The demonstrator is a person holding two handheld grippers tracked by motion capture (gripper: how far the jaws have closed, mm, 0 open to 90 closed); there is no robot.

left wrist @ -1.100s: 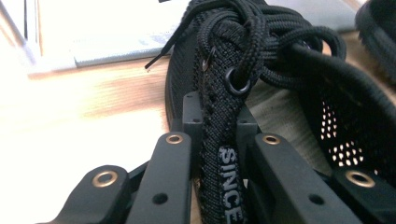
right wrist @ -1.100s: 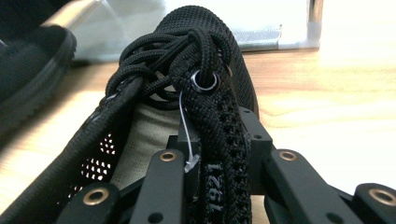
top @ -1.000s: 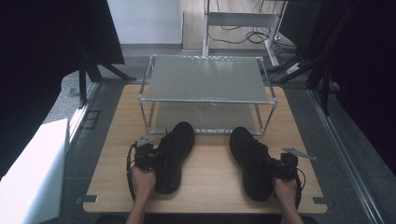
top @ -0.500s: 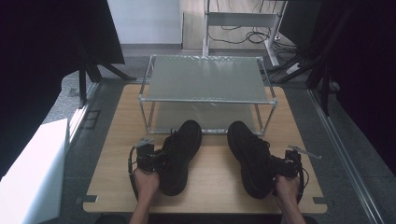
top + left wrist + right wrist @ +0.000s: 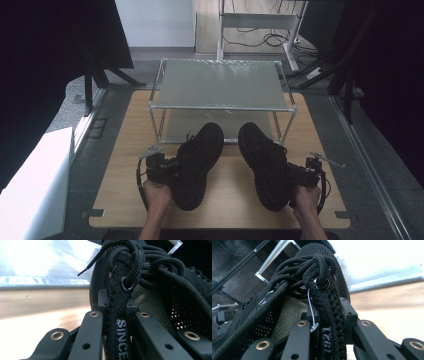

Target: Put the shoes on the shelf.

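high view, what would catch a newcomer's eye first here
Two black shoes sit side by side on the wooden table, the left shoe and the right shoe both toes forward, each held at its collar by a hand-held tool. The left tongs clamp a strip printed SINCE; the right tongs clamp one printed 1921. Just beyond the toes stands a metal-framed shelf rack with a frosted top.

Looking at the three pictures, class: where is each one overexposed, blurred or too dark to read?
High view: evenly lit table, surroundings black. Left gripper view: rack shelf blown out and blurred, left shoe sharp. Right gripper view: bright washed-out background, right shoe sharp.
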